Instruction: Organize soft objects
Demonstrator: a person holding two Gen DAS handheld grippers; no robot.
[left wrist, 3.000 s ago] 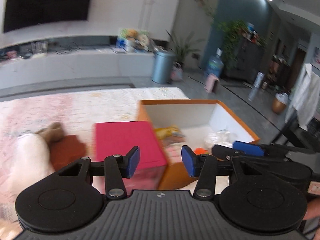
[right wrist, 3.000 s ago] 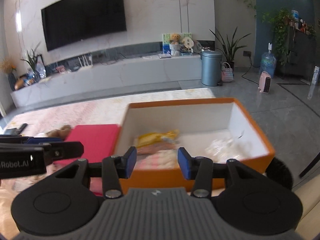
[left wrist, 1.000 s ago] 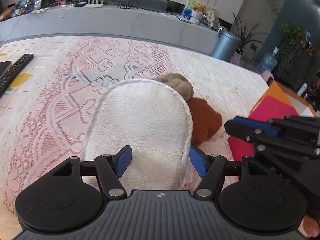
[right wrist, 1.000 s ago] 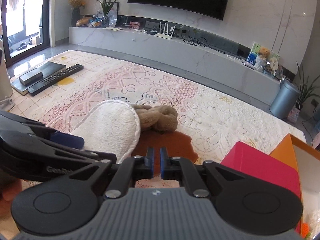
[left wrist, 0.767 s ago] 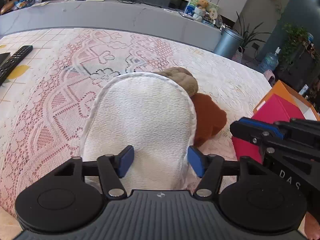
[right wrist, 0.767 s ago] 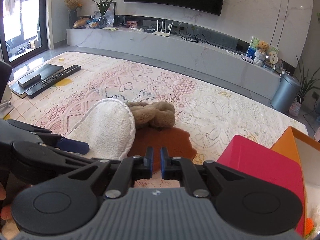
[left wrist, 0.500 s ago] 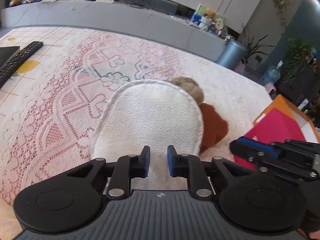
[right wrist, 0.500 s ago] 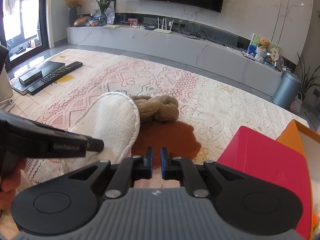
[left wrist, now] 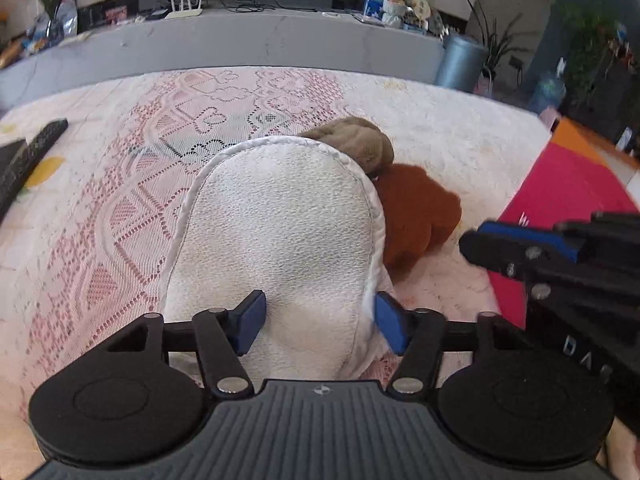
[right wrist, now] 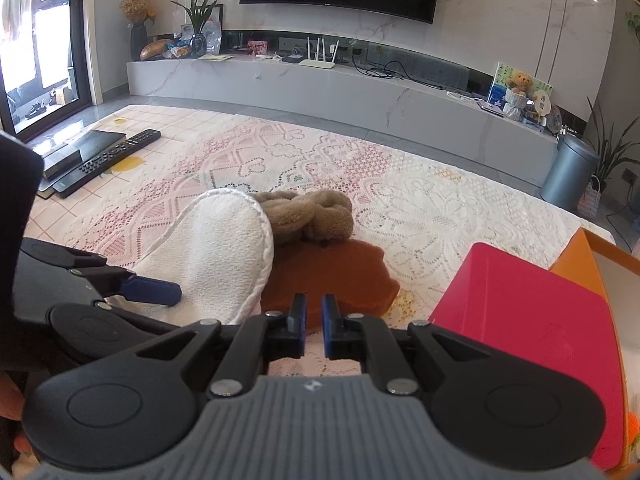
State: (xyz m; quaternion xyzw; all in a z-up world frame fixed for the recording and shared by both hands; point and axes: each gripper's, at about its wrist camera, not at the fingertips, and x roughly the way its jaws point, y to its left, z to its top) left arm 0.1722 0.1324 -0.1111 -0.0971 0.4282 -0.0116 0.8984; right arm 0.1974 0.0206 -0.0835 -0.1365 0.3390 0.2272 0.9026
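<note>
Since half a second ago the left gripper has opened again, so its blue pads now stand apart on both sides of the white mitt, which lies on the lace cloth in the centre of the frame. At the lower centre of its view the right gripper has its pads almost together, with nothing I can see between them, just before the rust-brown piece. I think the mitt is not yet grasped, so carrying it to the orange box at the right edge is not started.

The white mitt covers part of the brown cloth (its near edge), and the orange box is cropped.
</note>
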